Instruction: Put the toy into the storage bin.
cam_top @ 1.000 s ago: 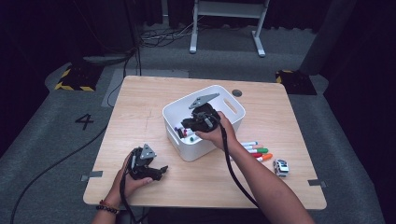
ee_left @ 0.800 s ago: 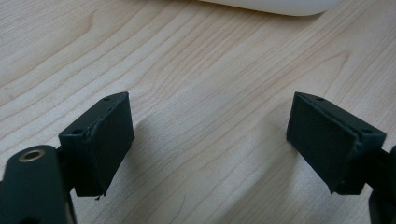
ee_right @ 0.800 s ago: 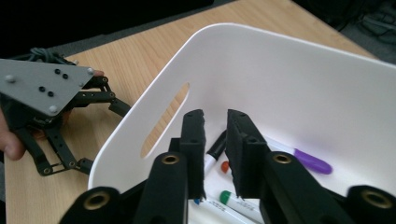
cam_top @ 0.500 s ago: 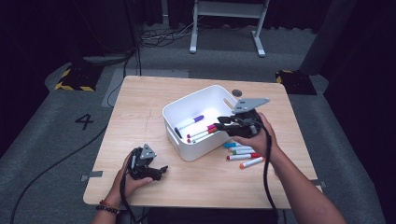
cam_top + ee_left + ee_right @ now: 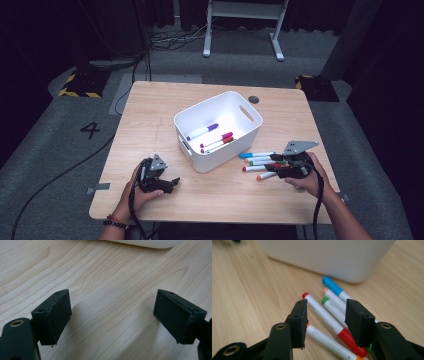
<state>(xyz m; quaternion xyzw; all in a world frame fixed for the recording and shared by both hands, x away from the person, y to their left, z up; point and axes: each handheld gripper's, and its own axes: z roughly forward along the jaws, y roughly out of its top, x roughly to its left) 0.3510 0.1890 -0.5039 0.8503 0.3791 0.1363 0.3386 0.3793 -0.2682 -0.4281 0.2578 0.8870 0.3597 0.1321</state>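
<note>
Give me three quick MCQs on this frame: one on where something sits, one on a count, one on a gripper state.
1. Where do the loose markers lie relative to the white bin?
A. on the table to its right, by the right gripper
B. stacked on its rim
C. by the left gripper

2. How many markers lie inside the bin?
A. none
B. three
C. seven

3. How are the left gripper's fingers?
A. shut on a marker
B. shut on nothing
C. spread open over bare wood

Key:
1 A: the high view shows the loose markers on the table between the white bin and the right gripper.
2 B: a purple-capped marker and two more markers lie on the bin floor.
3 C: in the left gripper view the left gripper has its fingers far apart with only wood between them.
</note>
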